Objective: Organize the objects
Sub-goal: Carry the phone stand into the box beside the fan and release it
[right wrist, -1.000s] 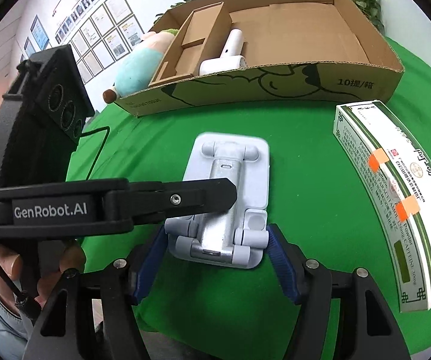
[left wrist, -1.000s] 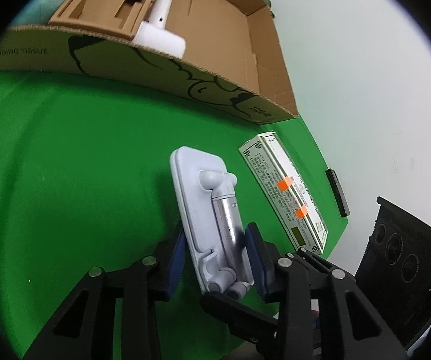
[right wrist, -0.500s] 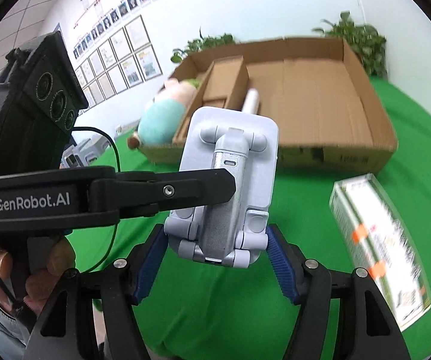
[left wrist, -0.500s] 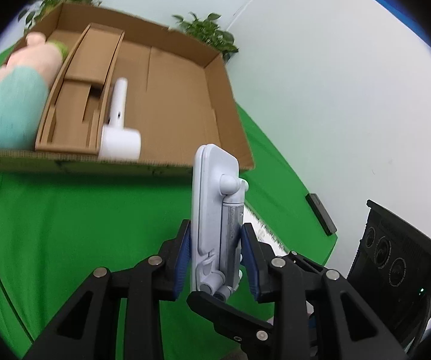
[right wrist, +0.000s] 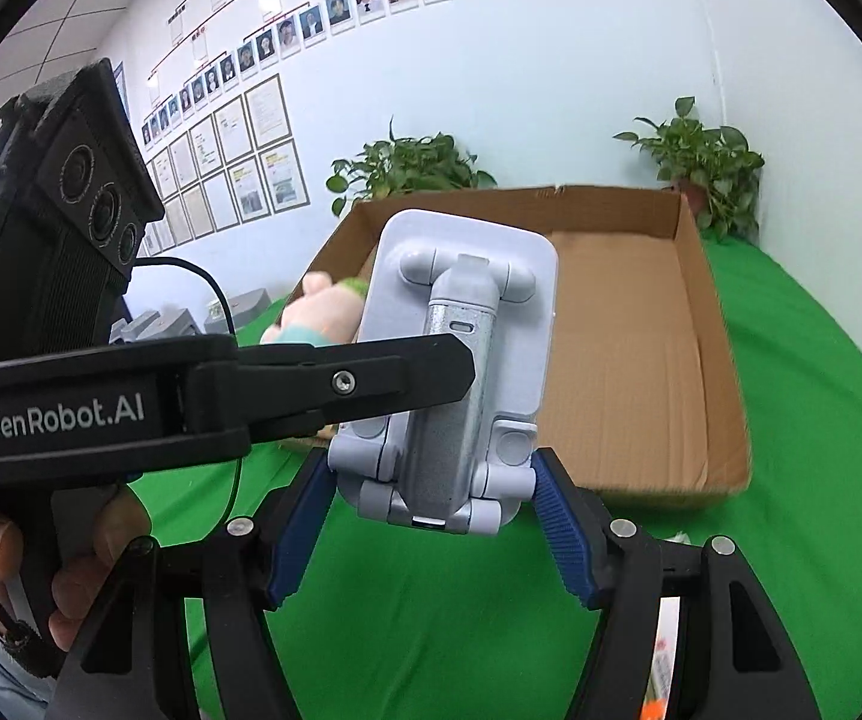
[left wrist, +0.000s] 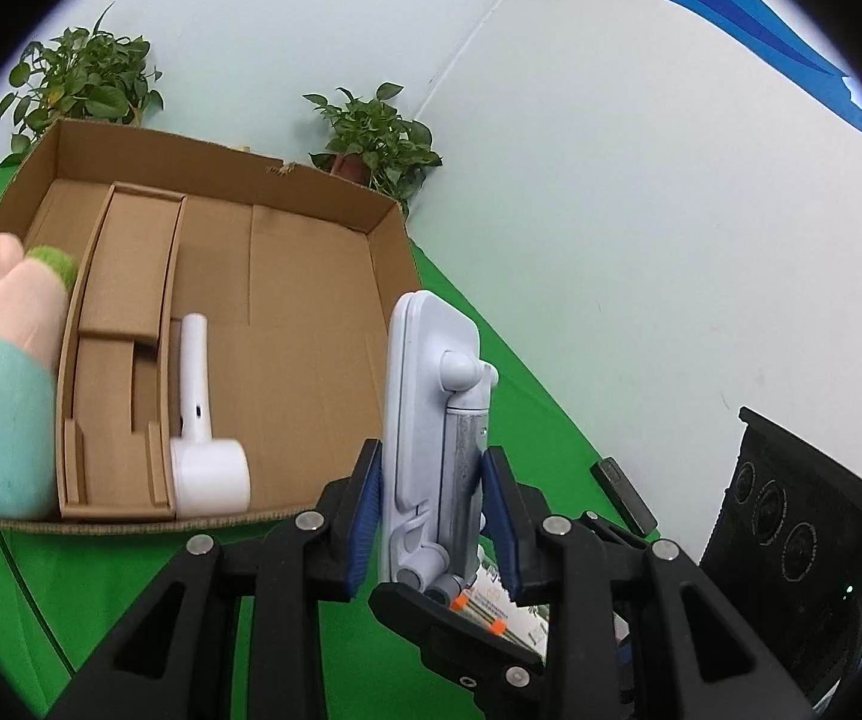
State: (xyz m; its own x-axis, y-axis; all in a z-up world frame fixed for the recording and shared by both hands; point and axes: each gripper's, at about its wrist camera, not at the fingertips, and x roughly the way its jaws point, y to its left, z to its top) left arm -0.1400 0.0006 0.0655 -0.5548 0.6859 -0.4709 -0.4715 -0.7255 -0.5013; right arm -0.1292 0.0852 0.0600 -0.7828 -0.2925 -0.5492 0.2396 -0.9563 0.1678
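A pale grey-blue folding phone stand (left wrist: pixel 431 390) hangs in the air, held by both grippers. My left gripper (left wrist: pixel 434 513) is shut on it, its blue pads squeezing the stand front to back. My right gripper (right wrist: pixel 431 510) is shut on the stand's (right wrist: pixel 461 360) lower end, pads against its two sides. One of the left gripper's fingers (right wrist: pixel 341 384) crosses in front of the stand. Beyond lies the open cardboard box (left wrist: pixel 389 276), holding a white handheld device (left wrist: pixel 203 456) and a cardboard insert (left wrist: pixel 125 300). The box (right wrist: pixel 725 360) is bare on its right side.
A plush toy (left wrist: pixel 5 360) leans at the box's left end. A green-and-white carton (left wrist: pixel 491 600) lies on the green cloth (right wrist: pixel 791 420) under the grippers. A small black bar (left wrist: pixel 623 495) lies near the cloth's right edge. Potted plants (right wrist: pixel 695 156) stand behind the box.
Both grippers have lifted the stand off the green cloth. It has tipped more upright and now hangs in front of the box. The carton has dropped below the fingers.
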